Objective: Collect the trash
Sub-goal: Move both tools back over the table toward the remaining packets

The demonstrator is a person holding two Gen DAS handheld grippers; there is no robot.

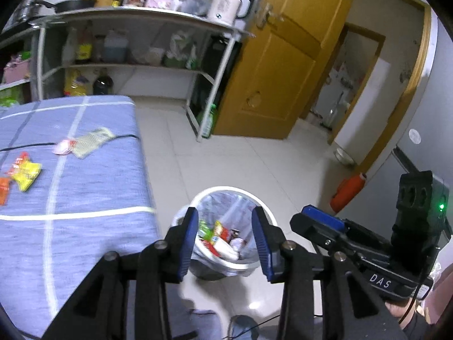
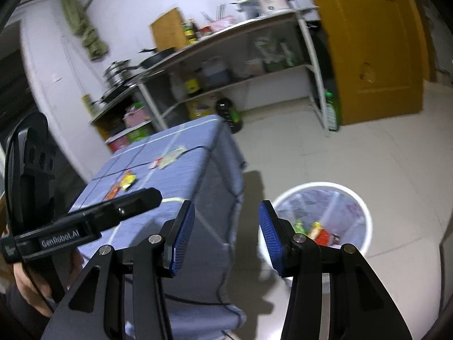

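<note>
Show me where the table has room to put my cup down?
The blue checked tablecloth is bare near the bin-side edge, between the white stripe and the corner. It is crowded at the far end: a yellow snack wrapper, an orange wrapper, a pink wrapper and a pale flat packet.

Pale square tiles cover the floor [image 1: 226,153], and the walls [image 2: 119,17] are plain white. A white metal-framed shelf unit [image 1: 136,65] stands against the back wall, its levels crowded with bottles, bags and jars; a white electric kettle [image 1: 229,4] and a black frying pan [image 1: 75,4] sit on its top. Beside it an ochre wooden door [image 1: 280,65] stands open onto a further room. A blue checked cloth drapes the table [image 1: 93,175]. A green towel [image 2: 85,34] hangs high on the wall.
</note>
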